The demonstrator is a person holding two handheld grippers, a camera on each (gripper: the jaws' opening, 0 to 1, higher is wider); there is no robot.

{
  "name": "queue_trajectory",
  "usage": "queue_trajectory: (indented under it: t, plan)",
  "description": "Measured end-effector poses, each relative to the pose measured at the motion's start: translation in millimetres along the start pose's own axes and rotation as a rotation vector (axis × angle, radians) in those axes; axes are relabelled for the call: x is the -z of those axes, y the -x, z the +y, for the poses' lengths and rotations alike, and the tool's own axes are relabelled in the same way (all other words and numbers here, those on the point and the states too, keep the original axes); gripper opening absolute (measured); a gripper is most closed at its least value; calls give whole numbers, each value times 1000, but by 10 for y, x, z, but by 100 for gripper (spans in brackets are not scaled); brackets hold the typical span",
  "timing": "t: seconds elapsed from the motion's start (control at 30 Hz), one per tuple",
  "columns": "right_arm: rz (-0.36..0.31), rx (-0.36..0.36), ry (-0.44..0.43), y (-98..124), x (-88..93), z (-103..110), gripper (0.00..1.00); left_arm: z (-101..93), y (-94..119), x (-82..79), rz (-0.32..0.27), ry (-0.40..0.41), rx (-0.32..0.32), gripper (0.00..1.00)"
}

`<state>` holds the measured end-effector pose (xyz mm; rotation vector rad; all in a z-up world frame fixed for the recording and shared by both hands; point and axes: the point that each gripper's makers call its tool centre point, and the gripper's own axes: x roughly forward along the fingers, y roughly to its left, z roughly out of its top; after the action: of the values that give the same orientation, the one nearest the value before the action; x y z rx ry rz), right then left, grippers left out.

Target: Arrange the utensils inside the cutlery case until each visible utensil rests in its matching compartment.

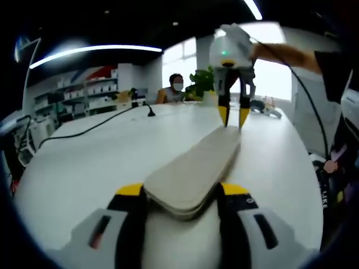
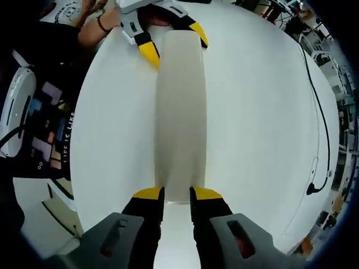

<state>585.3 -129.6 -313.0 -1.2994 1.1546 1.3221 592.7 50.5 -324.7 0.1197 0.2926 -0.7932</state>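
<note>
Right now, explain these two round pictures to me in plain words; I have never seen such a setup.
There is no robot here: a person holds a two-jaw hand gripper in each hand, and a fisheye camera rides on each one, looking along its jaws.

In the left gripper view, the left gripper stands with its yellow-tipped jaws on either side of the wide end of a long beige cutlery case. The right gripper meets the far, narrow end.

The right gripper view looks back the other way: its own gripper is at the near end of the case, with the left gripper at the far end.

The closed case lies on a white table. A black cable trails across it.
</note>
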Motion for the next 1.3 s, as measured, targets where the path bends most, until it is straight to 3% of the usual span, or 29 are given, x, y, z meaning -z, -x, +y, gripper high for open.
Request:
queue_trajectory:
  t: [0.23, 0.4, 0.6, 0.87, 0.97, 1.03, 1.07, 1.2, 1.27, 1.3]
  plan:
    - [-53, 12, -44, 25, 34, 5, 18, -14, 6, -6, 0, 1, 2, 54]
    - [18, 1, -25, 21, 16, 12, 19, -24, 13, -12, -1, 2, 3, 54]
    - [-3, -6, 0, 40, 34, 8, 18, -32, 15, -17, 0, 1, 4, 54]
    - [73, -6, 12, 31, 17, -7, 18, -22, 18, -20, 5, -7, -5, 54]
    - [87, 8, -59, 40, 34, -18, 18, -20, 17, -20, 4, -8, -3, 54]
    - [84, 18, 1, 40, 28, -16, 18, -17, 16, -21, 1, -18, -5, 54]
    - [82, 17, -11, 42, 37, -6, 18, -17, 16, -22, 0, -22, -5, 54]
    - [2, 49, -68, 52, 38, -21, 18, -14, 19, -19, 1, -27, -7, 54]
    - [-163, 172, -49, 142, -96, -136, 15, -13, 16, -16, 1, -26, -3, 54]
    - [-253, 190, -109, 220, -168, -146, 12, -11, 13, -17, 1, -25, -2, 54]
